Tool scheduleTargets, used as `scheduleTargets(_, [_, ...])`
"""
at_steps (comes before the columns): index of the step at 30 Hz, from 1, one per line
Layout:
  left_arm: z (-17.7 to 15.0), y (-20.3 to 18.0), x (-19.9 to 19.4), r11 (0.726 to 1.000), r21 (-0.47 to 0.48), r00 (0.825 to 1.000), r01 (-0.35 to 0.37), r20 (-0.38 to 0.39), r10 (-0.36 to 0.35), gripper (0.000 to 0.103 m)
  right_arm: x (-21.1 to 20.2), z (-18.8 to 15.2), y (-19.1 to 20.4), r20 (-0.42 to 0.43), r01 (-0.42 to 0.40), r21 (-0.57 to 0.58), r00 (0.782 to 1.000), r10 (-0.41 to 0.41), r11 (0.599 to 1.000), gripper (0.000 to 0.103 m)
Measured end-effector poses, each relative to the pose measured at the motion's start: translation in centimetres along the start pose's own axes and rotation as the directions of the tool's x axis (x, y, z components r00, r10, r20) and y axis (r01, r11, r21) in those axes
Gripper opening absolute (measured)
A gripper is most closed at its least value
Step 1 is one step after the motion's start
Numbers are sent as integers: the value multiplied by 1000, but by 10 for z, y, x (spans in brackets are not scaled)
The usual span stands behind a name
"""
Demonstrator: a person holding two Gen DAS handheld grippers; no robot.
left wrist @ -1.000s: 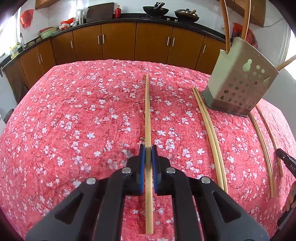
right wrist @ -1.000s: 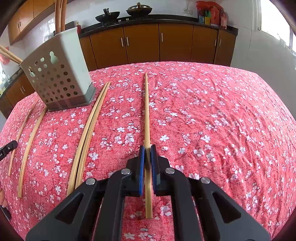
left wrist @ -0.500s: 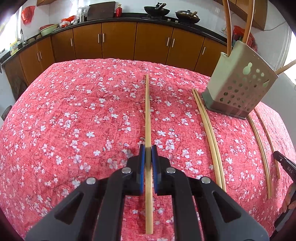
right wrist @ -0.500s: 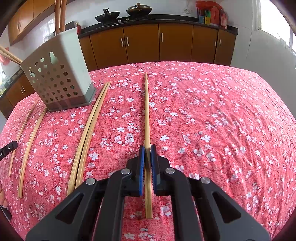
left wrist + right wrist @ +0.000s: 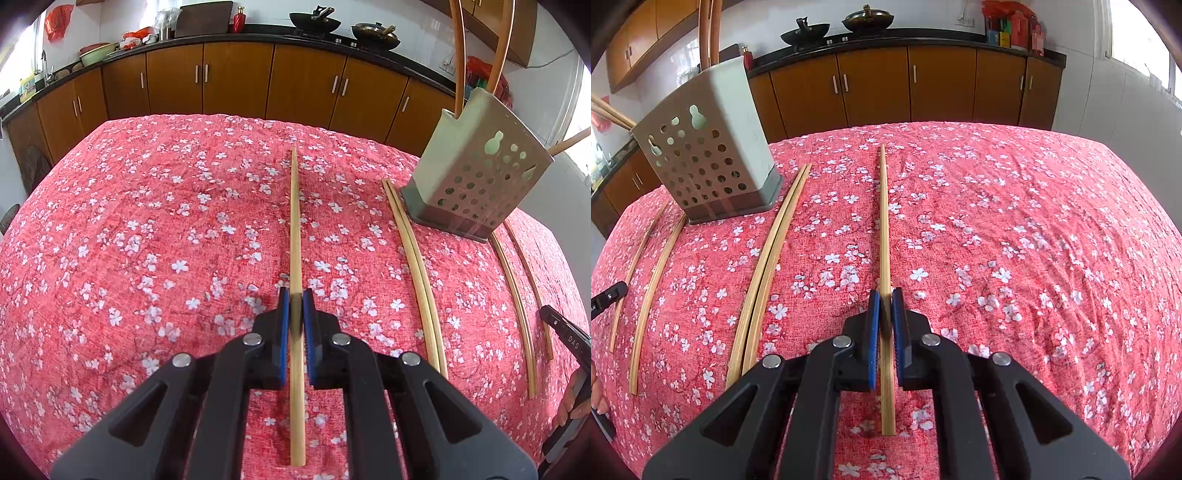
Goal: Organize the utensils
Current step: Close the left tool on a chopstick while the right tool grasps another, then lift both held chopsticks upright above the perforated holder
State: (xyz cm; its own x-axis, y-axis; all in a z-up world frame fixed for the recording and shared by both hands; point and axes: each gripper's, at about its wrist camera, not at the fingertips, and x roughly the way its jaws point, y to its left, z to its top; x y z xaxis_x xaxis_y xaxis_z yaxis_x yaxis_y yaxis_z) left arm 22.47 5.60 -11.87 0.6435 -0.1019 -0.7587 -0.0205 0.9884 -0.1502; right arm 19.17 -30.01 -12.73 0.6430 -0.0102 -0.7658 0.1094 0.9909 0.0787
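My left gripper (image 5: 294,300) is shut on a bamboo chopstick (image 5: 295,229) that points straight ahead over the red floral tablecloth. My right gripper (image 5: 884,298) is shut on another bamboo chopstick (image 5: 884,221), also pointing ahead. A grey perforated utensil holder (image 5: 476,181) stands at the right of the left wrist view and at the left of the right wrist view (image 5: 705,155), with several chopsticks sticking out of its top. A pair of chopsticks (image 5: 413,266) lies beside it, also seen in the right wrist view (image 5: 768,258).
Two single chopsticks (image 5: 517,299) lie past the holder, shown at the left in the right wrist view (image 5: 653,277). The tablecloth (image 5: 147,221) covers the table. Brown kitchen cabinets (image 5: 879,85) with woks on the counter stand behind.
The left gripper has lifted and drawn back slightly with its chopstick. The right gripper and its chopstick have not moved.
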Motion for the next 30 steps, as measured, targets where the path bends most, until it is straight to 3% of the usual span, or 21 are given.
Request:
scheduleTargets(4, [-6,-8,-6,997,76,1000,-27,-14,28,10,-4,-4,3,0,8,-16,1000,-8,1000,8])
scheduleTargets(17, [-12,-9,-15,997,64,999,-35,-19,37,8,-18,-6,-4,32,-16,-4,999,16,1000,7])
scheduleTargets(24, [0,-11,-53,998,67,997,-11,79,6,8,-61,4,-10,178,-48,21,983,44,999,7])
scheduleTargets(30, [16,-15,-90,998,57,981,19,190,-30,8,-87,17,-12,272,-53,26,961,44,998,7])
